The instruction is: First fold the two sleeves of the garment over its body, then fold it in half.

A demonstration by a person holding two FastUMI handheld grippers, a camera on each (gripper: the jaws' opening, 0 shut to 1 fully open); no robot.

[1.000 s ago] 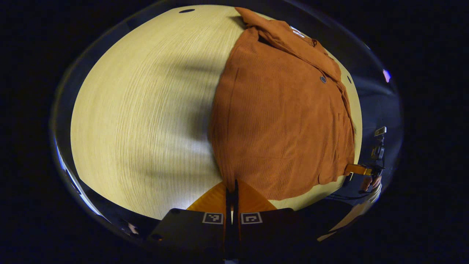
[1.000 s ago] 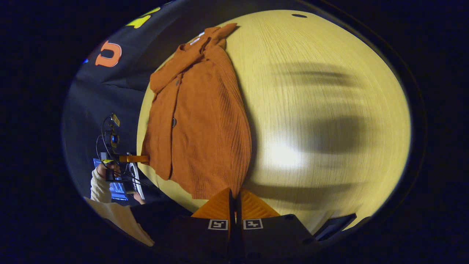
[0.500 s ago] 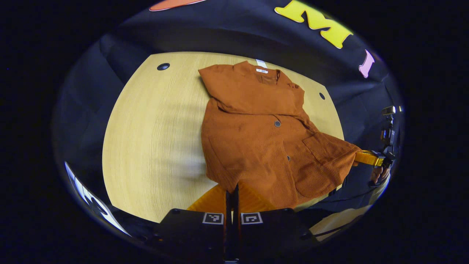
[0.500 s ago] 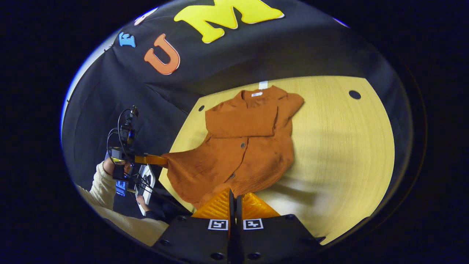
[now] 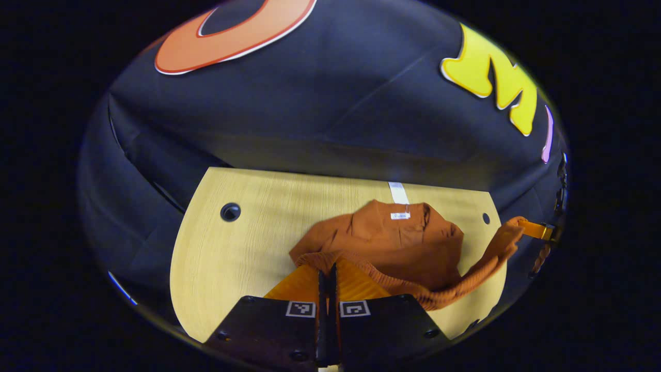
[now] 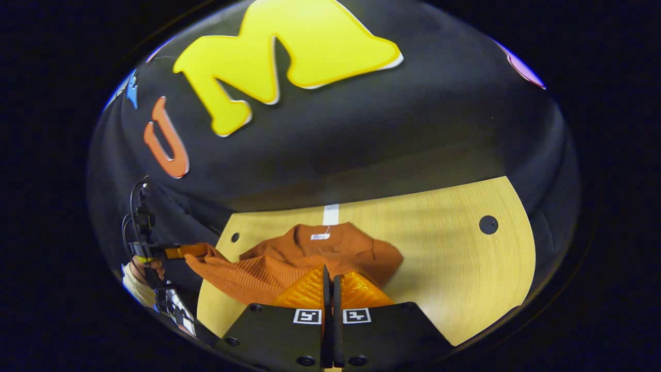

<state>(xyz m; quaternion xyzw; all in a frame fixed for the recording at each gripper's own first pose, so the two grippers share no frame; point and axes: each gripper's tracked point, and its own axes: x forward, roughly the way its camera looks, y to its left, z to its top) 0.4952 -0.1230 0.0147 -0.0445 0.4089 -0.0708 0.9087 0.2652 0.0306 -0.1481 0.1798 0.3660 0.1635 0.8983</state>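
A rust-orange ribbed garment (image 5: 408,248) lies on the pale wooden table (image 5: 242,253), its collar and white label at the far side. My left gripper (image 5: 327,269) is shut on one corner of the bottom hem. The hem hangs in a raised band across to the right gripper (image 5: 534,230), which pinches the other corner. In the right gripper view the garment (image 6: 335,245) sits just beyond my right gripper (image 6: 329,272), shut on the hem. The left gripper (image 6: 178,251), held by a hand (image 6: 138,271), holds the lifted hem at the left.
The table has round cable holes (image 5: 230,212) (image 6: 488,225) near its far corners and a white tape strip (image 5: 397,192) behind the collar. The black booth wall rises right behind the table's far edge. Bare wood lies on either side of the garment.
Both grippers have lifted the bottom hem off the table and carried it toward the collar. The lower half now hangs raised over the upper half, and both views have tilted up toward the wall.
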